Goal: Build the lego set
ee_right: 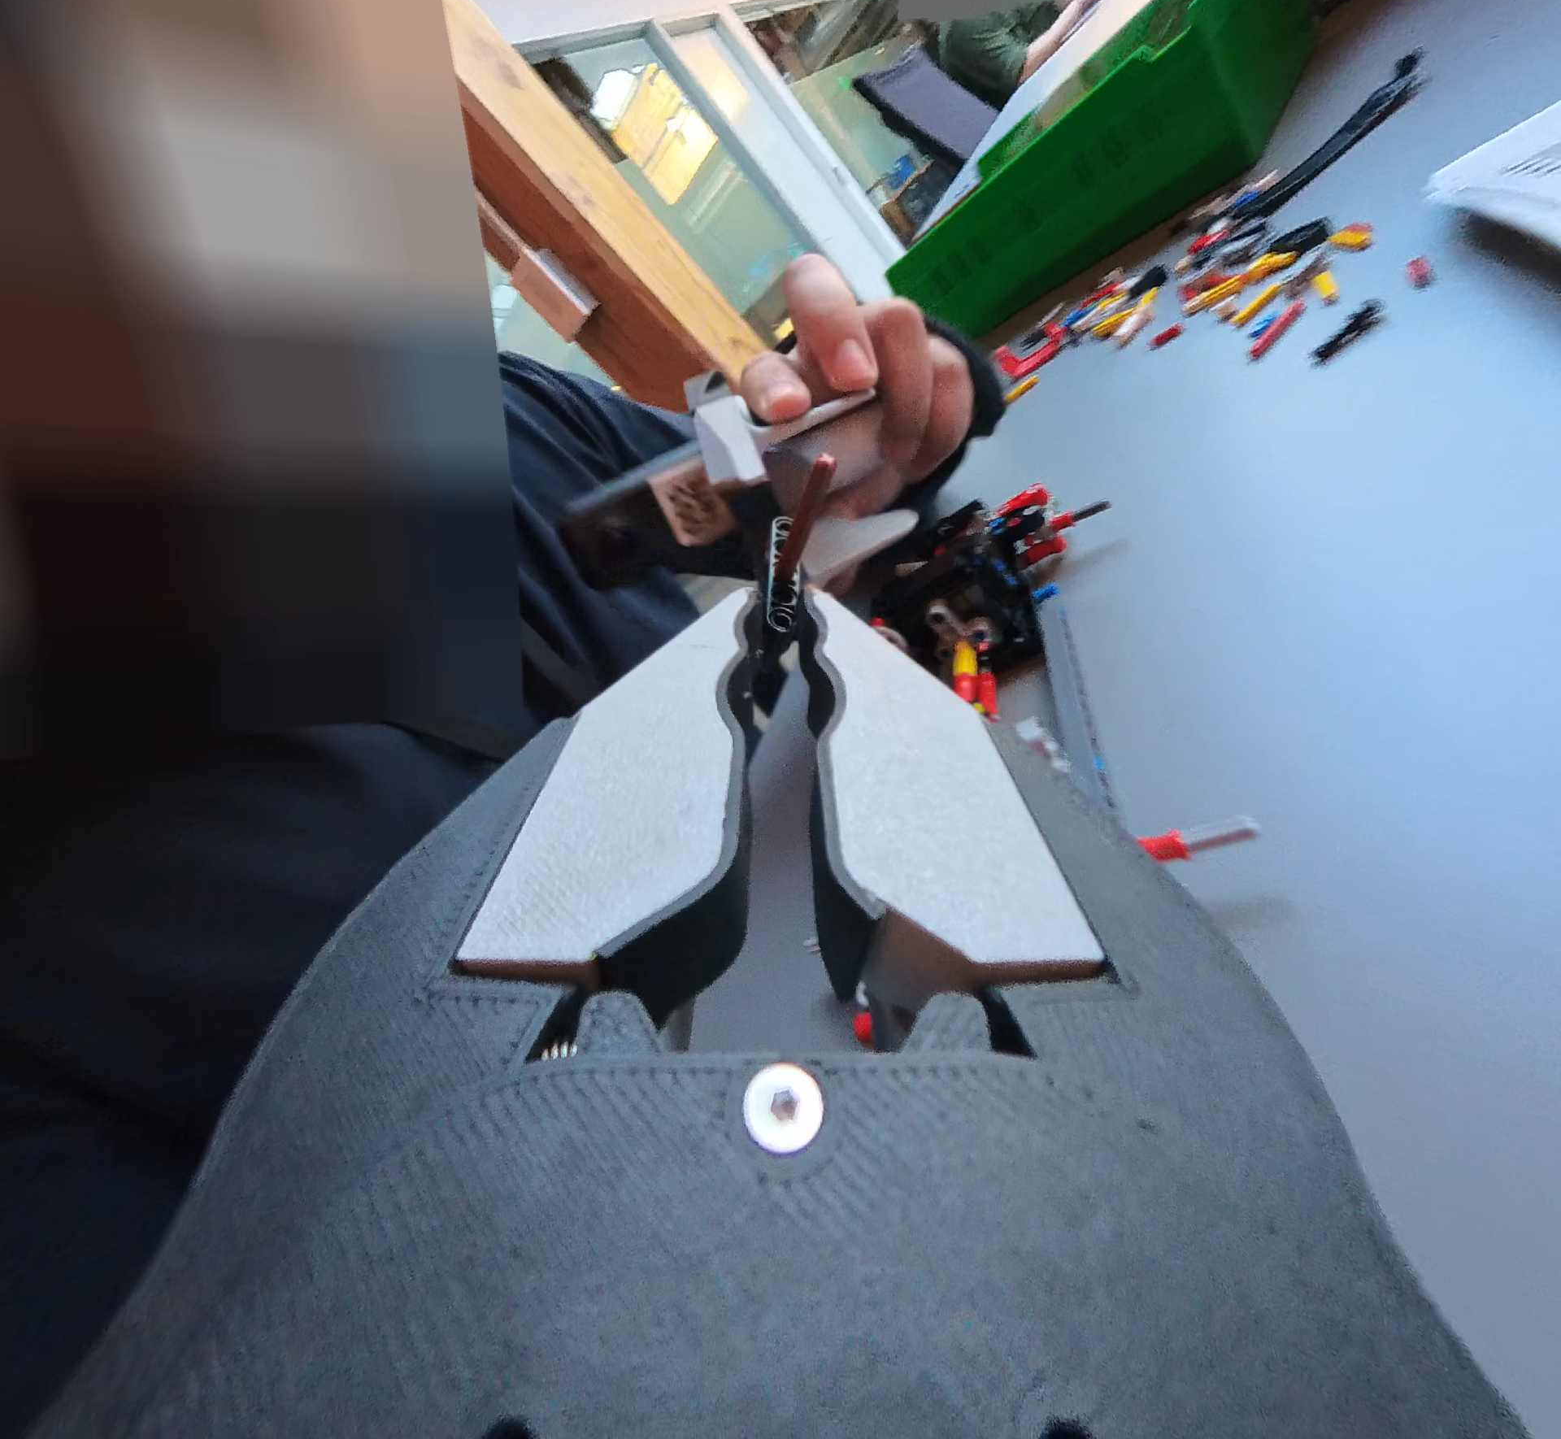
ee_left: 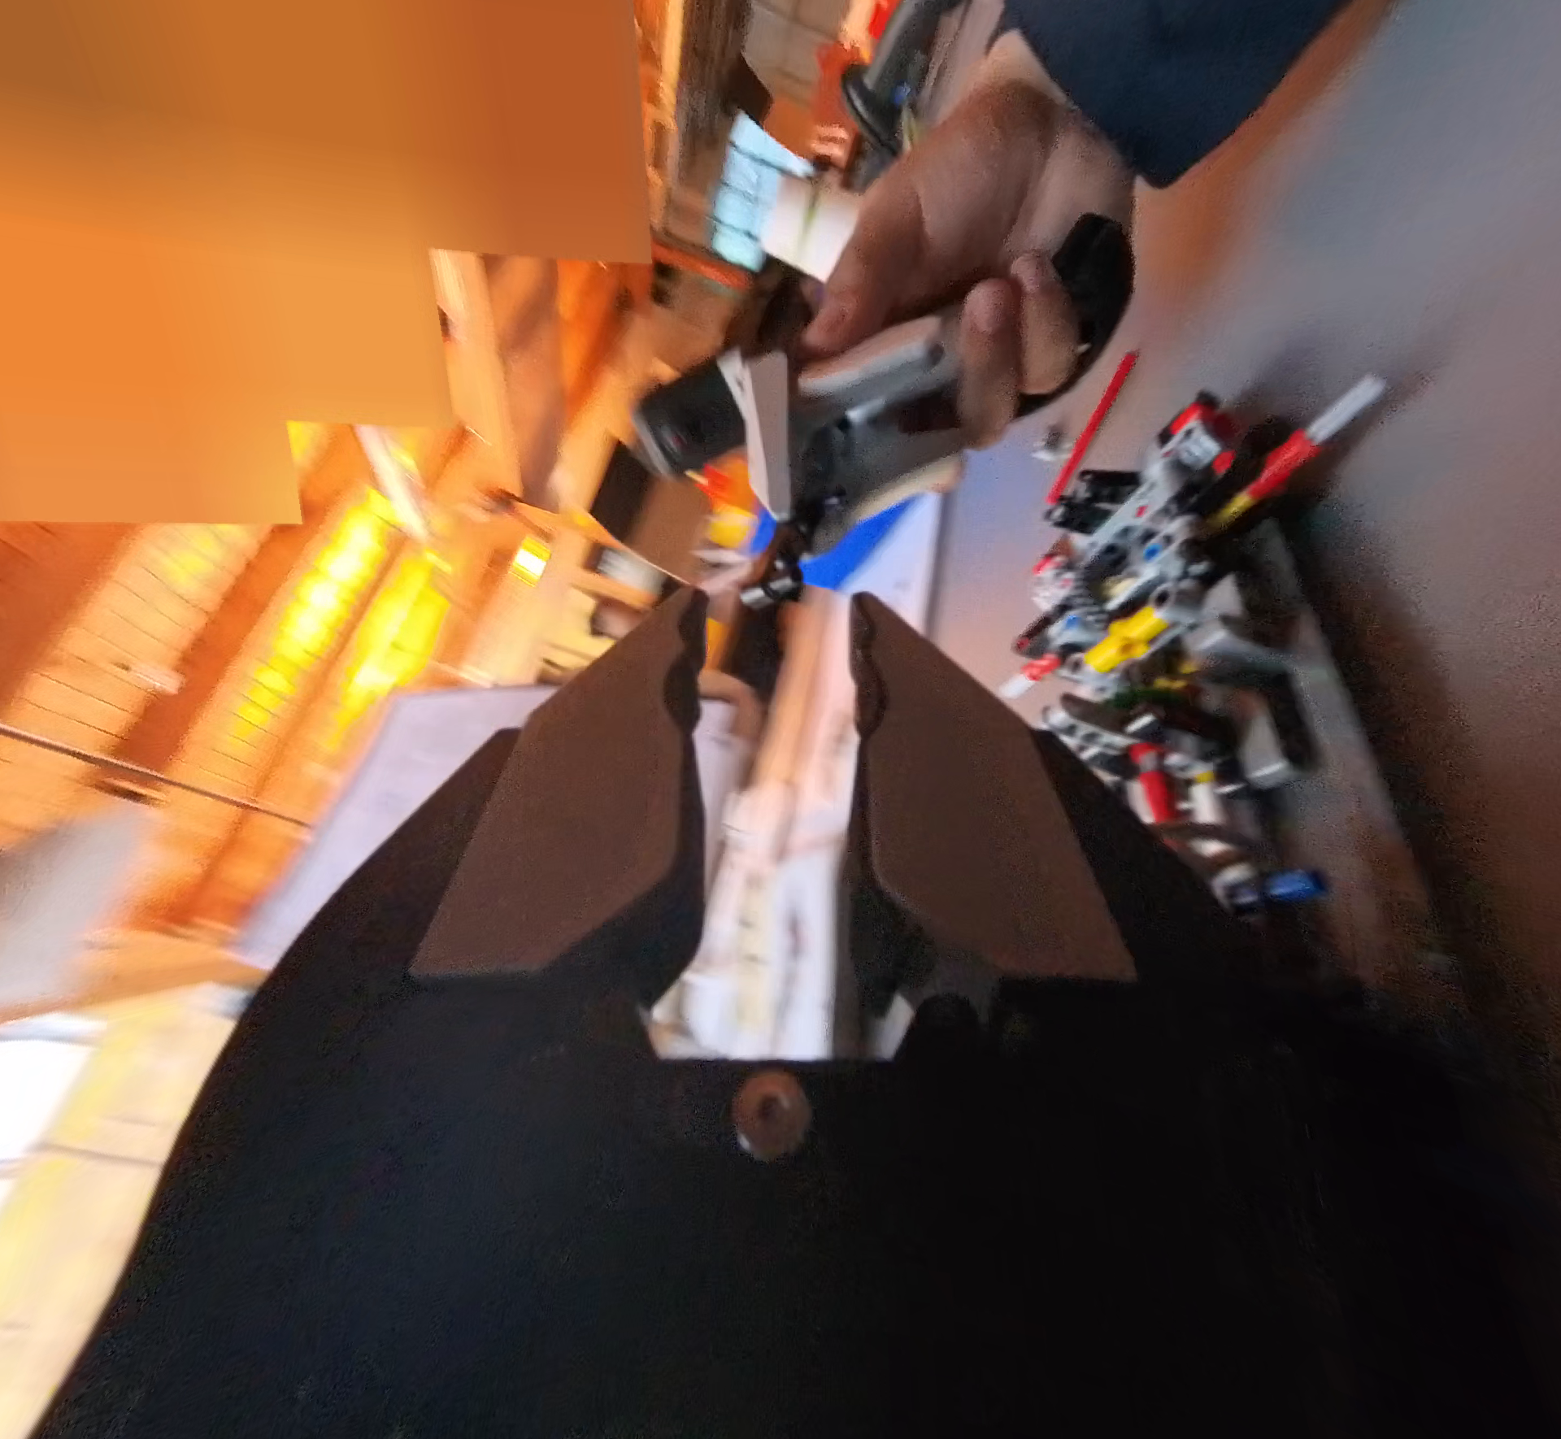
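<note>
My right gripper (ee_right: 781,615) is shut on a small black beam with holes (ee_right: 781,592), which stands up out of the fingertips. A dark red-brown axle (ee_right: 807,507) sticks through the beam and points away. My left gripper (ee_left: 777,613) is open with nothing between its brown fingers (ee_left: 642,723). It points at the black beam (ee_left: 773,587), which is just beyond its tips and apart from them. In the left wrist view a hand (ee_left: 929,250) holds the right gripper's grey body (ee_left: 870,402). In the right wrist view a hand (ee_right: 870,376) holds the left gripper just beyond the axle.
A half-built grey, black, red and yellow brick model (ee_left: 1132,554) lies on the grey table (ee_right: 1309,554); it also shows in the right wrist view (ee_right: 971,596). Loose coloured pieces (ee_right: 1225,283), a green crate (ee_right: 1140,157), a paper sheet (ee_right: 1512,191) and a red-and-grey axle (ee_right: 1191,841) are nearby. Left and right tips are no more than a few centimetres apart.
</note>
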